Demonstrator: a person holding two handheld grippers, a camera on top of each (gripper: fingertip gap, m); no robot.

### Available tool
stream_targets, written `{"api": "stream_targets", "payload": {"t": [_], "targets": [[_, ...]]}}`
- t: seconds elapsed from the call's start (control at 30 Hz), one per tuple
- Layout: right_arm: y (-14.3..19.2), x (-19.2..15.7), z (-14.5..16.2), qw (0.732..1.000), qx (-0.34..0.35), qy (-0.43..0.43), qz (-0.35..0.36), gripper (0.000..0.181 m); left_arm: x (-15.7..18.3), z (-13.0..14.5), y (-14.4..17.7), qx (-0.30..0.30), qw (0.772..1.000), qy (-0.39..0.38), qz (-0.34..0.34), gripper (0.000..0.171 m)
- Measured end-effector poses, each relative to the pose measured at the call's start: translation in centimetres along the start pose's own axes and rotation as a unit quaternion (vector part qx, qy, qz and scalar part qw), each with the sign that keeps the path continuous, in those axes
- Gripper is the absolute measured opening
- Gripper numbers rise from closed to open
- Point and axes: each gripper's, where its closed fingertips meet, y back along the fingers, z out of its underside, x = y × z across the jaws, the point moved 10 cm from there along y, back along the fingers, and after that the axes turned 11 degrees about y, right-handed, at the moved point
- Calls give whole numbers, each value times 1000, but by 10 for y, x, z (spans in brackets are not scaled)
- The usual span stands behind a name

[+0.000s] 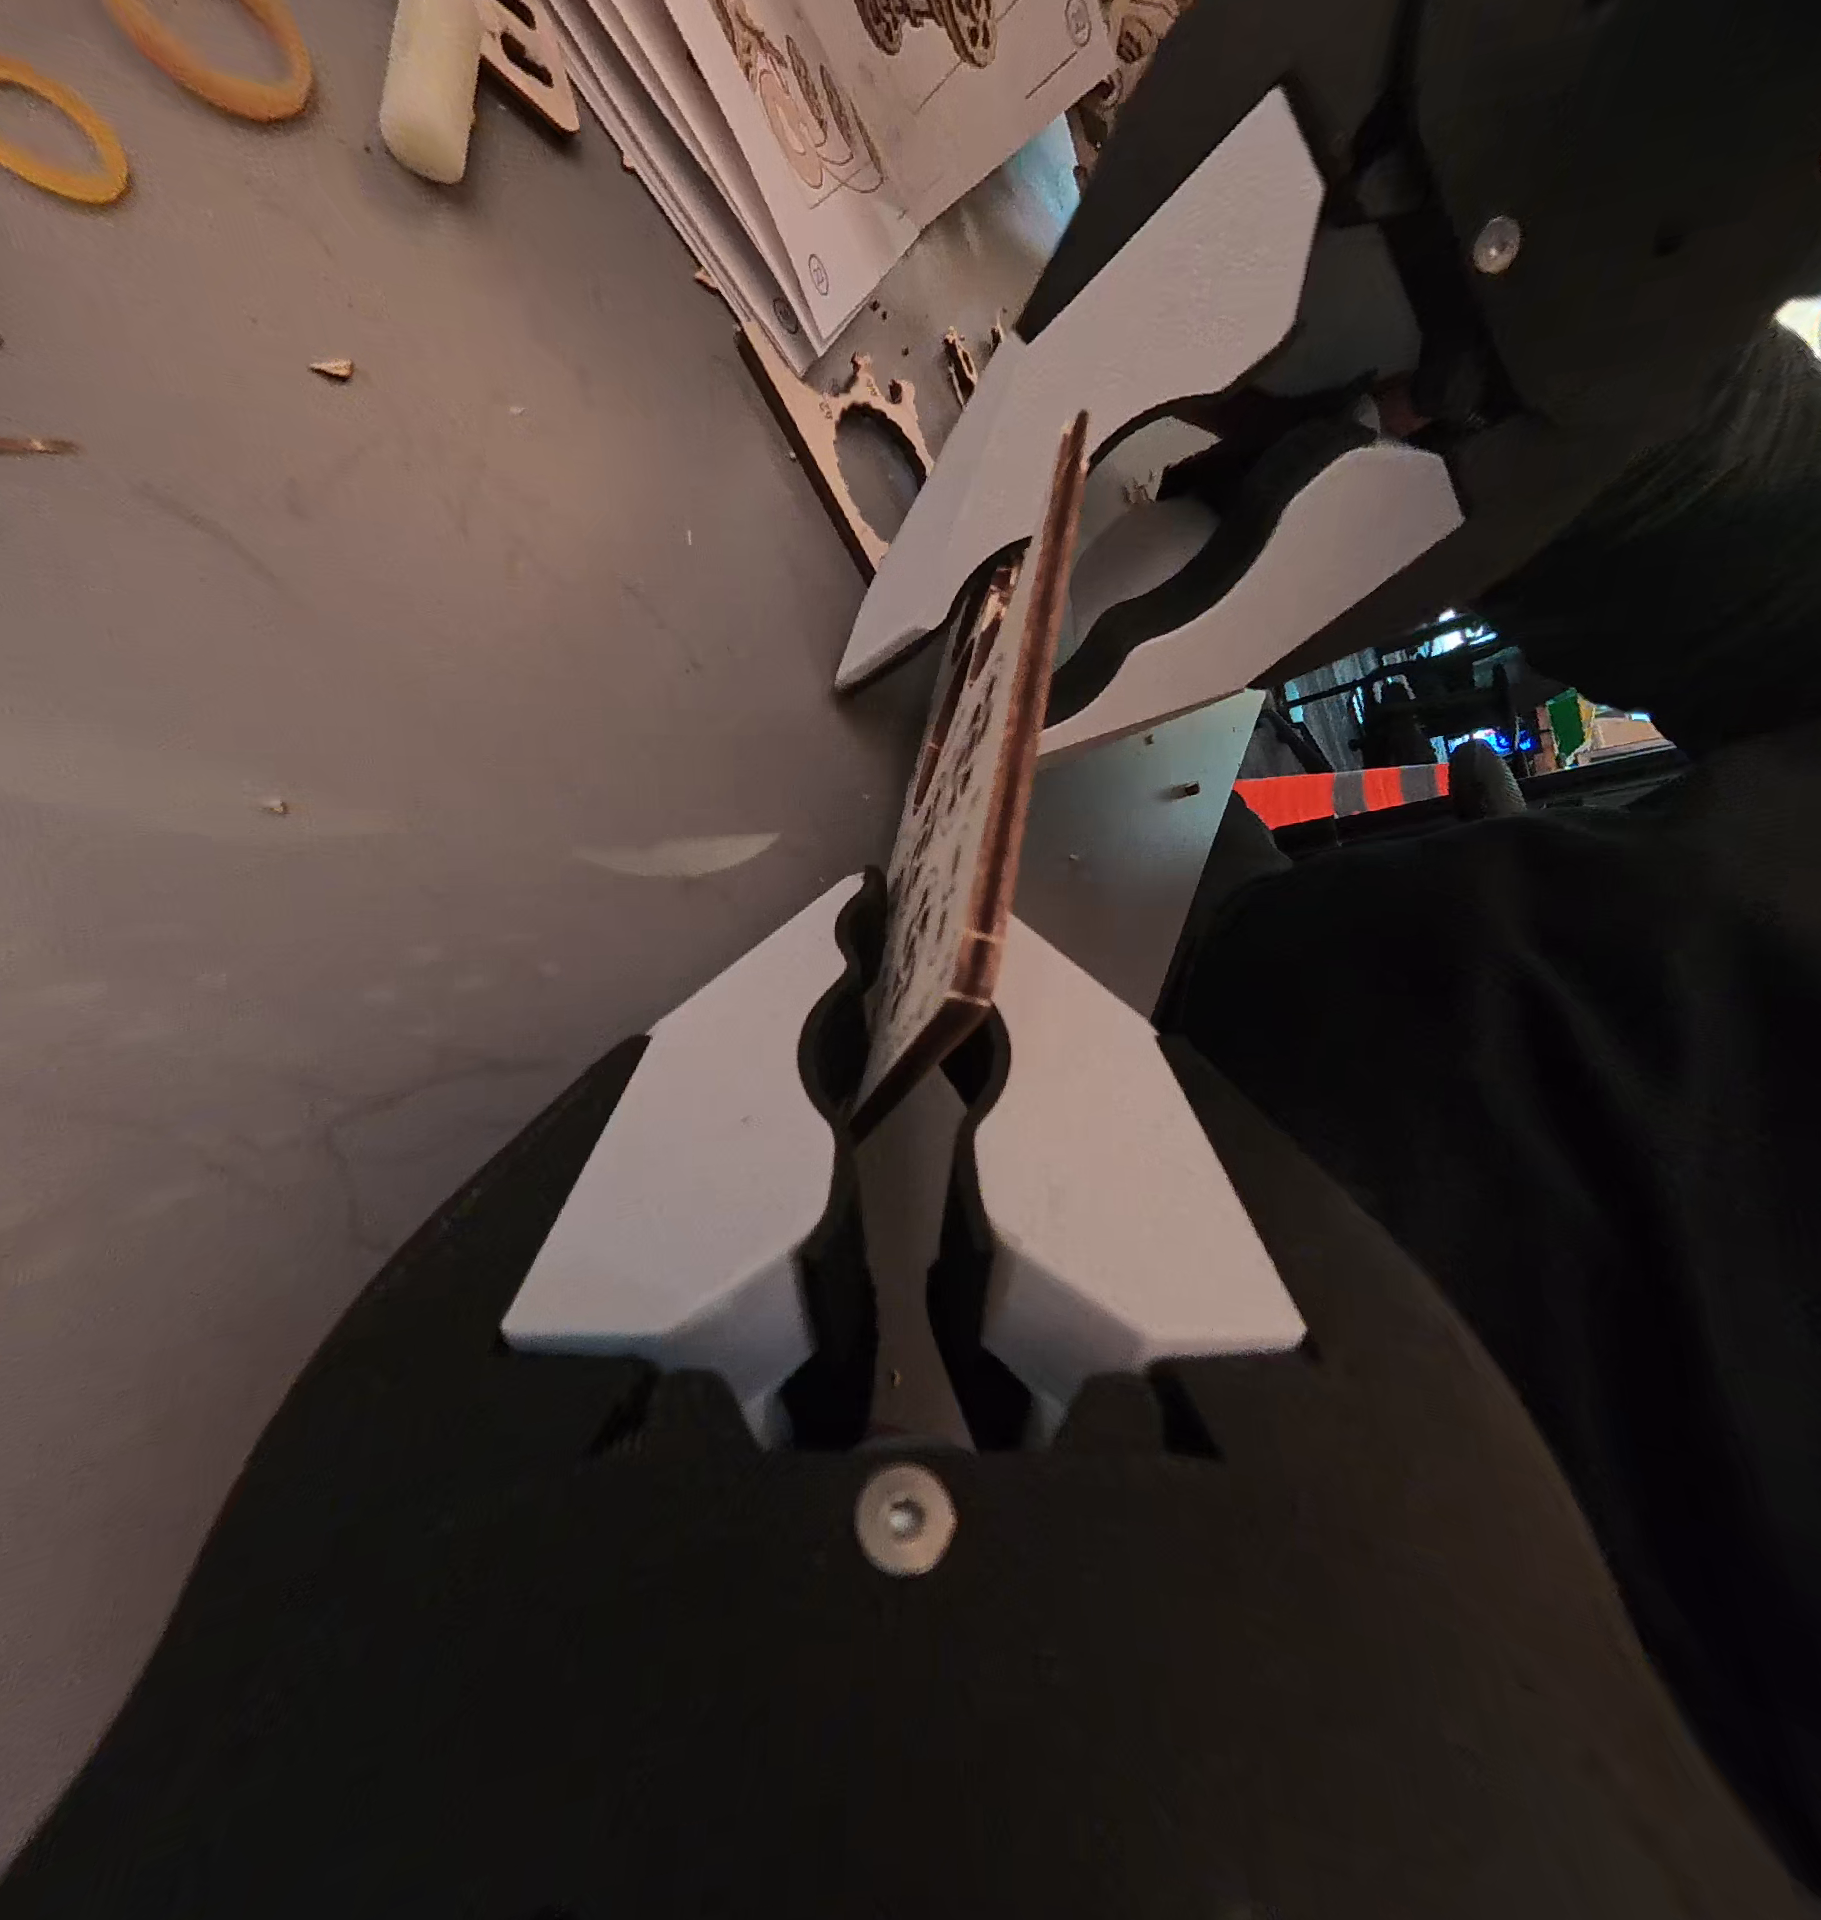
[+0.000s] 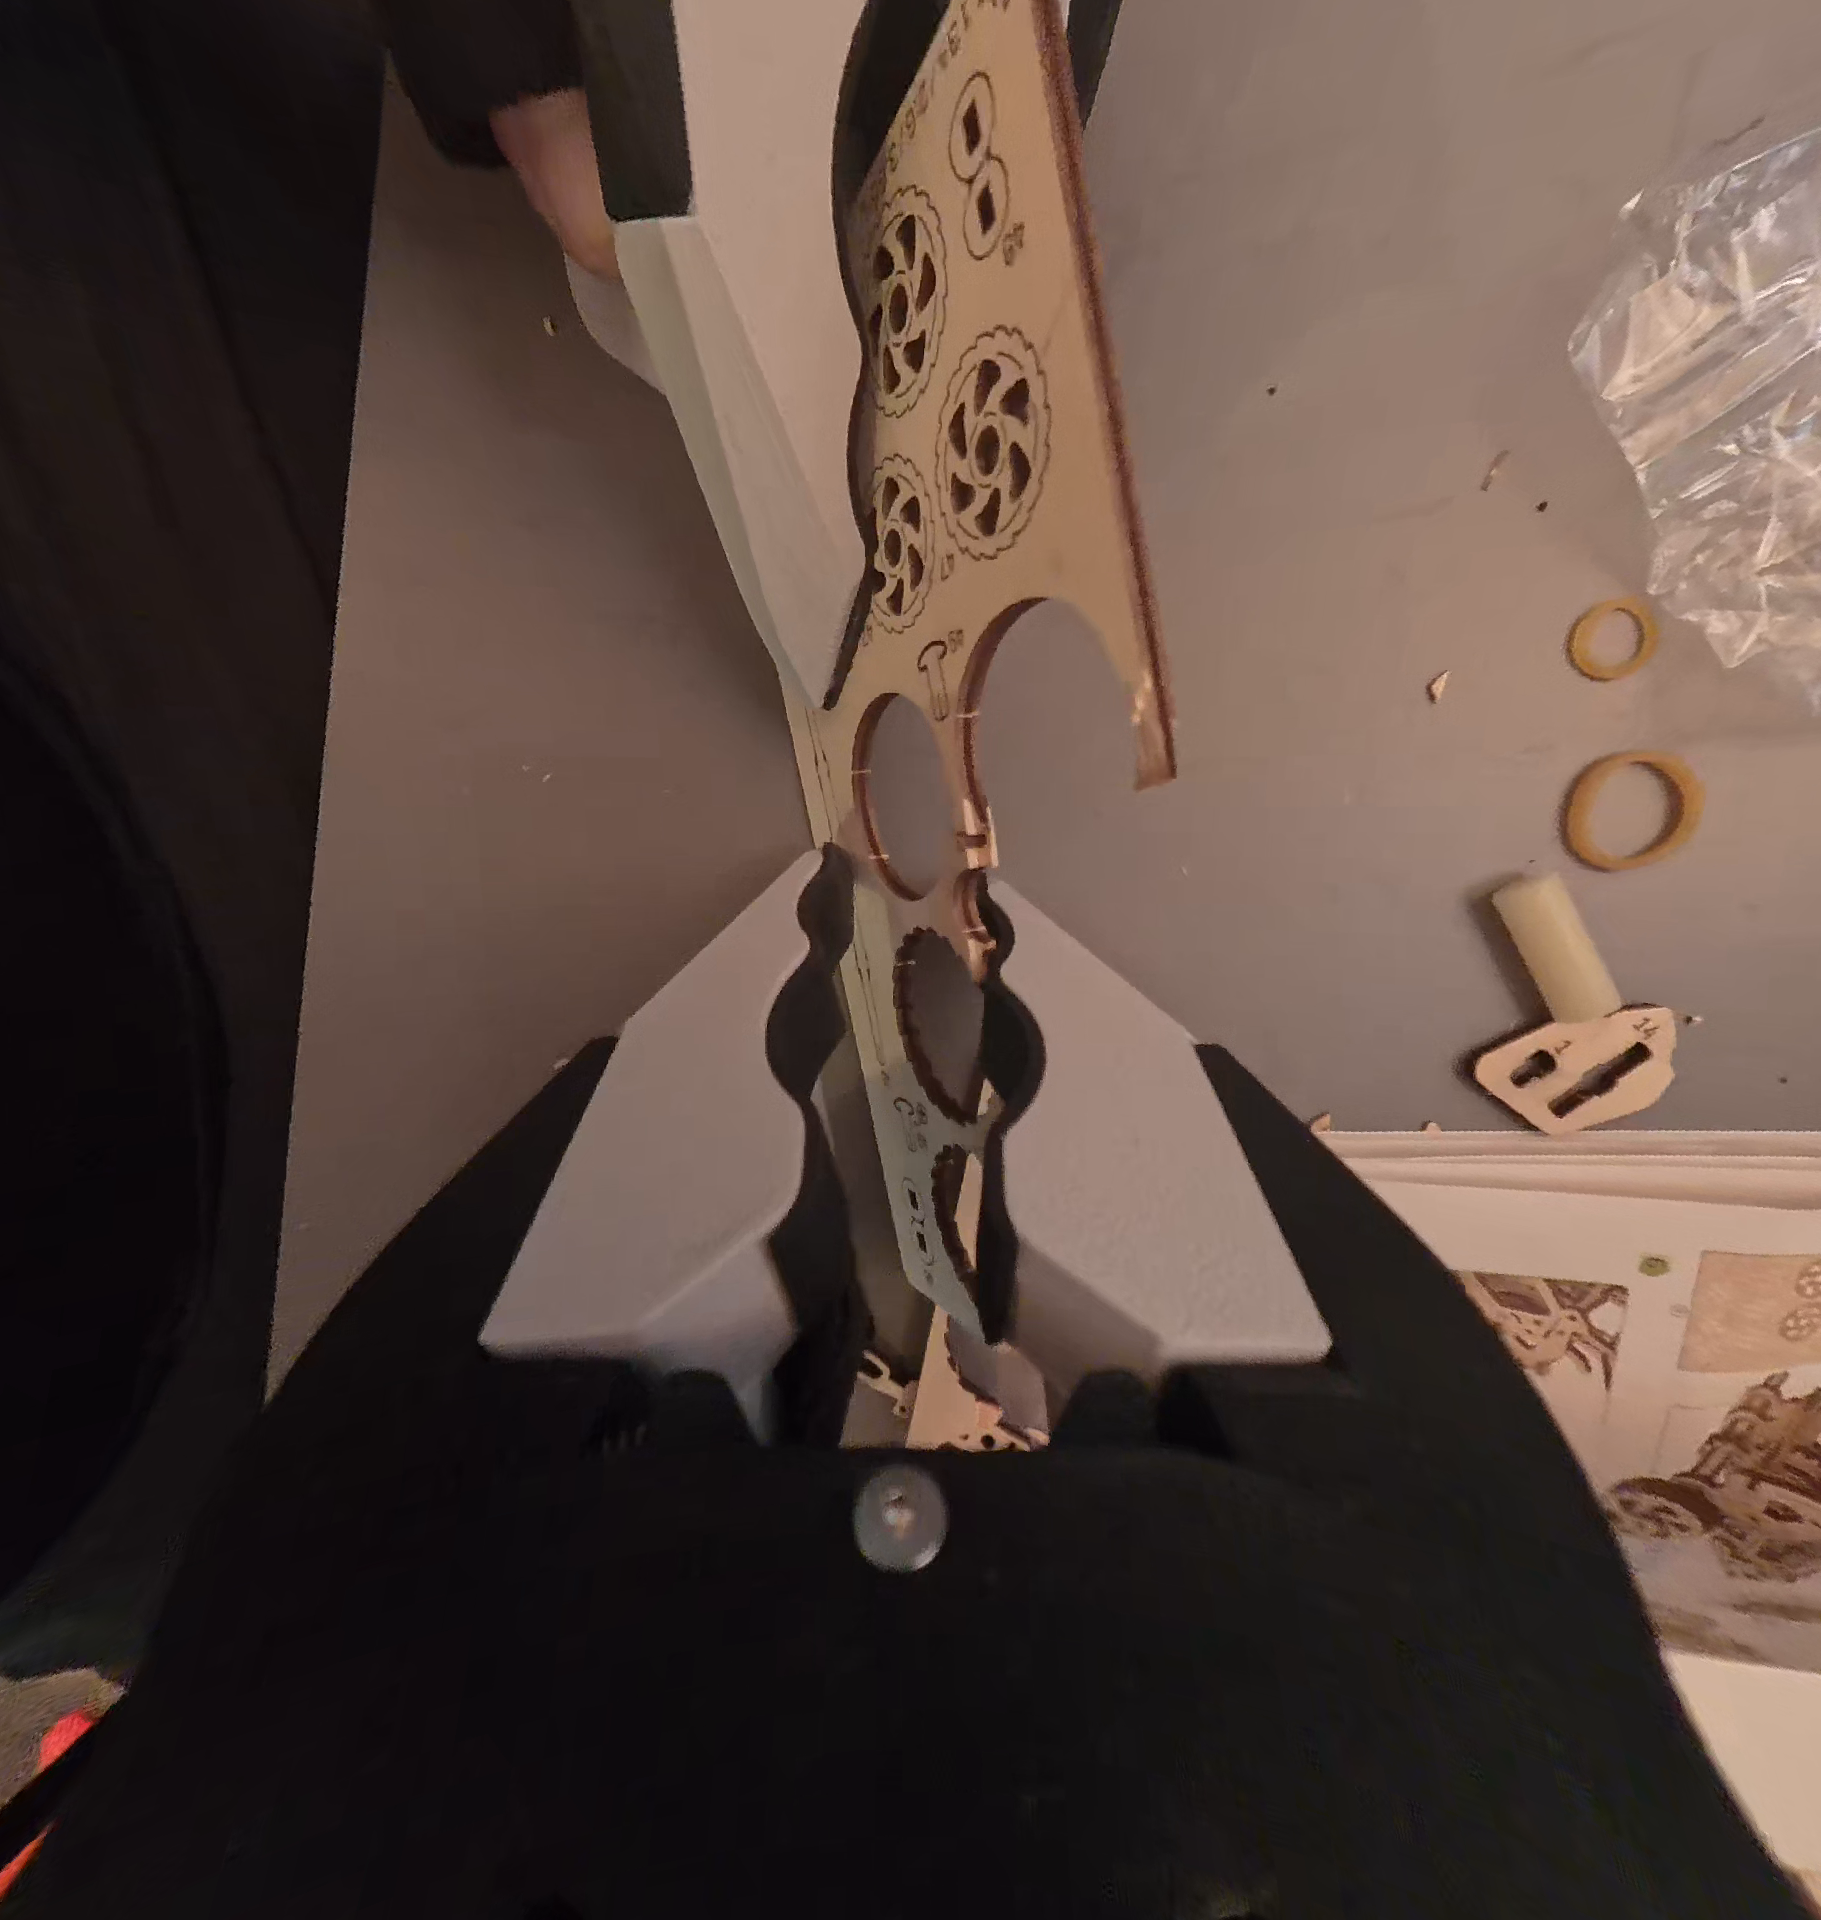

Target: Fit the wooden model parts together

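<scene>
Two tools gripped one thin wooden parts sheet [image 2: 999,436] between them, held up off the grey table [image 1: 262,727]. My left tool [image 1: 932,940] was clamped on one end of the sheet, which stood on edge and ran straight ahead from its tips. My right tool [image 2: 911,894] was clamped on the opposite end, the sheet passing deep between its fingers. Ahead of the right tool's tips the sheet showed several laser-cut gear wheels not yet pushed out and round holes where pieces were gone.

Right of my right tool, on the table, lay two tan rubber rings [image 2: 1633,810], a pale cylinder [image 2: 1550,961] and a loose wooden piece with slots [image 2: 1576,1075], the cylinder's end touching that piece. Farther right sat crumpled clear plastic [image 2: 1747,416]. An open instruction booklet [image 2: 1612,1403] lay close beside the right tool's body. Small wood chips were scattered over the table.
</scene>
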Motion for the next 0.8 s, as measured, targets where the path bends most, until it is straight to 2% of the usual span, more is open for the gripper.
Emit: {"api": "stream_targets", "payload": {"t": [0.17,0.3,0.33,0.4,0.57,0.6,0.63,0.7,0.77,0.8], "targets": [[0,-4,-3,999,-12,13,31,21,-1,-1,1,2,1000,2,0,4],[1,4,8,996,68,-53,-10,12,-6,-3,4,11,999,29,29,12],[3,2,7,994,90,-60,-12,4,-8,-4,8,14,999,32,37,22],[3,2,10,990,114,-81,-17,3,-5,-3,9,15,998,19,58,30],[13,9,18,954,231,-165,-95,2,-3,-7,18,47,991,11,121,18],[16,11,18,945,252,-175,-116,2,0,-9,17,56,990,1,126,7],[17,13,18,941,258,-179,-123,3,1,-10,17,55,991,-2,119,4],[16,15,20,939,267,-183,-119,9,3,-11,18,51,992,-2,117,2],[20,20,21,937,271,-197,-96,41,3,-10,16,50,993,22,109,1],[27,23,21,930,299,-199,-82,37,4,-8,14,44,994,18,99,1]]}}
